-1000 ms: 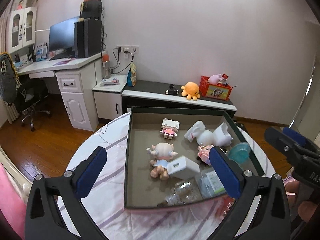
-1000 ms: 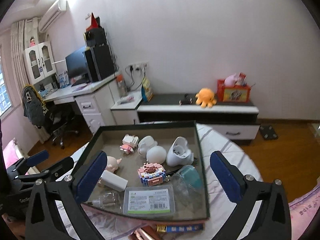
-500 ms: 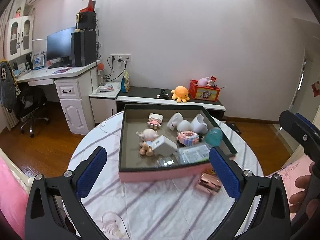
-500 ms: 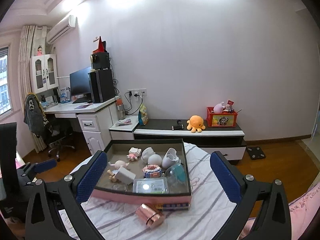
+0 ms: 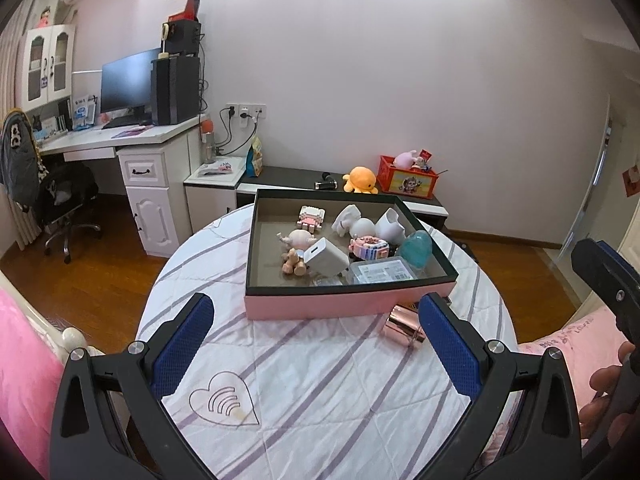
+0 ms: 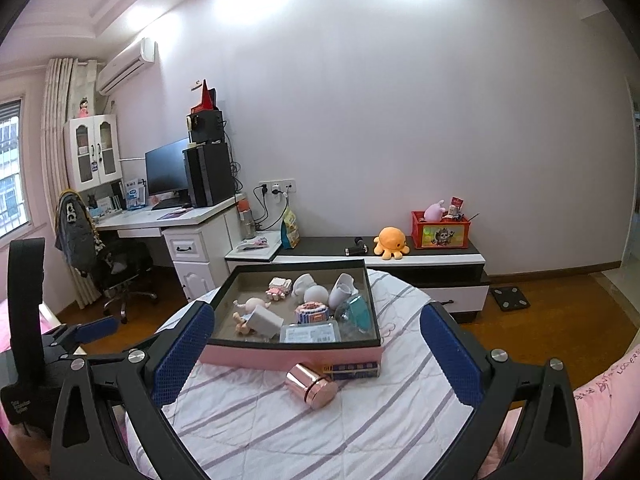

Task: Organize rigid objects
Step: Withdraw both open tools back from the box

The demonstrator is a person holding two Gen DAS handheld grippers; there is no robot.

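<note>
A pink box with a dark rim (image 5: 348,306) (image 6: 292,356) sits on the round striped table (image 5: 304,380) (image 6: 280,420). Inside lie several small things: a white charger (image 5: 325,257), a doll figure (image 5: 298,240), block toys, white figurines, a teal heart (image 5: 416,248) and a clear case (image 6: 310,334). In front of the box a rose-gold cylinder (image 5: 402,326) (image 6: 312,383) lies on its side beside a small blue-and-yellow pack (image 6: 354,369). My left gripper (image 5: 316,356) and right gripper (image 6: 316,358) both stand open and empty, held back from the table's near edge.
A low black-and-white cabinet (image 6: 400,256) behind the table carries an orange plush octopus (image 6: 391,242) and a red toy crate (image 6: 440,232). A white desk (image 5: 132,148) with a monitor and an office chair (image 5: 66,204) stand at left. Pink bedding (image 5: 20,360) flanks the table.
Both grippers have pulled back and up from over the box; the whole table, the rose-gold cylinder and the pack have come into view. Both stay open.
</note>
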